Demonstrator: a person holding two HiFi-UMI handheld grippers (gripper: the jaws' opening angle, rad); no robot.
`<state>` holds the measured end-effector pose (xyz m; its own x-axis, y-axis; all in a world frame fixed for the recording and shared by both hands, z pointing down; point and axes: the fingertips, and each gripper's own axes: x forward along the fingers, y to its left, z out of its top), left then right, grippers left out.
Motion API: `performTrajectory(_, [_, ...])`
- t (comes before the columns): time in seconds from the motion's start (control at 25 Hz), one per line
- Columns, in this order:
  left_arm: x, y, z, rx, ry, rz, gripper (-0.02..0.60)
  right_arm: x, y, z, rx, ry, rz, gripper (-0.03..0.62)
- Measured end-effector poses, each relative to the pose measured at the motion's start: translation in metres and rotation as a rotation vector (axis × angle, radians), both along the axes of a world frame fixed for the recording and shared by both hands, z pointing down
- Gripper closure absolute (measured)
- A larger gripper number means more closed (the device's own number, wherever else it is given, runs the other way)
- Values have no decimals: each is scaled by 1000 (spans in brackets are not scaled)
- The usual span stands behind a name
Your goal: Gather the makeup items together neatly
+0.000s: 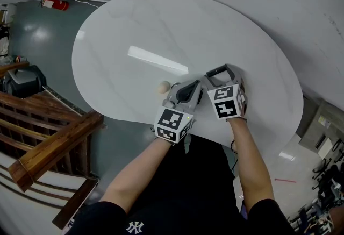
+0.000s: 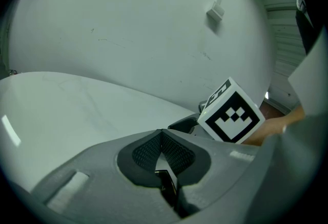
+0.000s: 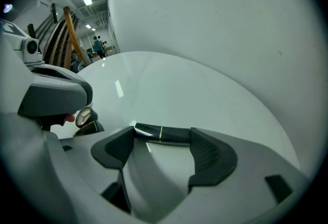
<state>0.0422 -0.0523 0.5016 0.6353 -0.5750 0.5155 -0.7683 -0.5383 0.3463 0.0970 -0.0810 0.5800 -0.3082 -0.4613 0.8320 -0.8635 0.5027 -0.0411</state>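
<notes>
Black with a thin gold band, the lipstick tube [image 3: 161,134] lies on the white table [image 3: 215,89] right at the tips of the right gripper [image 3: 163,142]. Its long axis runs from 9 to 3 o'clock, spanning from one pad to the other rather than pointing in between them. Those jaws stand wide apart, gripping nothing. The left gripper [image 2: 163,141], at 9 o'clock of the right, is closed tight, with nothing I can make out in it. The right hand is plainly nearer, and closing now would, I judge, pinch the tube end to end.

Tabletop [image 1: 161,29]: white, faint veining.
Your left tool [image 2: 163,154], right tool [image 3: 163,150]: grey, black pads.
Tube [image 3: 161,134]: black, gold band.
Ball [image 1: 164,87]: beige.
</notes>
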Motion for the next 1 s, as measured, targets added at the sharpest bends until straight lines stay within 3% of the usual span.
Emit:
performTrajectory(0.68, [-7, 29, -12, 24, 16, 17, 574, -3, 41, -37, 110, 5, -204, 256])
performTrajectory(1.0, [-10, 48, -12, 17, 19, 16, 574, -3, 75, -37, 103, 27, -313, 256])
